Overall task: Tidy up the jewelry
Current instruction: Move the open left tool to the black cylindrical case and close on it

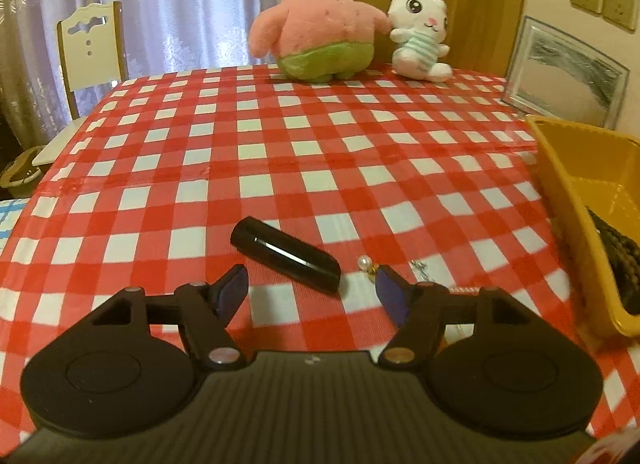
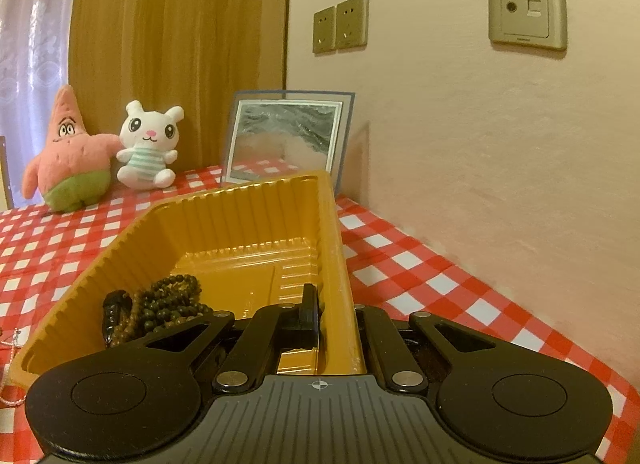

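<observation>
My left gripper point(image 1: 310, 284) is open just above the checked tablecloth. A black tube point(image 1: 285, 254) lies on its side between and just beyond the fingertips. A pearl earring point(image 1: 366, 264) and a thin silver chain point(image 1: 422, 268) lie by the right fingertip. My right gripper point(image 2: 336, 316) is shut on the right wall of the yellow tray point(image 2: 338, 248), one finger inside and one outside. Dark bead bracelets point(image 2: 168, 304) lie in the tray's near left corner. The tray's edge also shows in the left wrist view point(image 1: 568, 192).
A pink starfish plush point(image 1: 320, 20) and a white bunny plush point(image 1: 420, 32) stand at the table's far edge. A framed picture point(image 1: 568, 72) leans on the wall at the right. A chair point(image 1: 92, 52) stands at the far left. A beaded chain point(image 2: 10, 348) lies left of the tray.
</observation>
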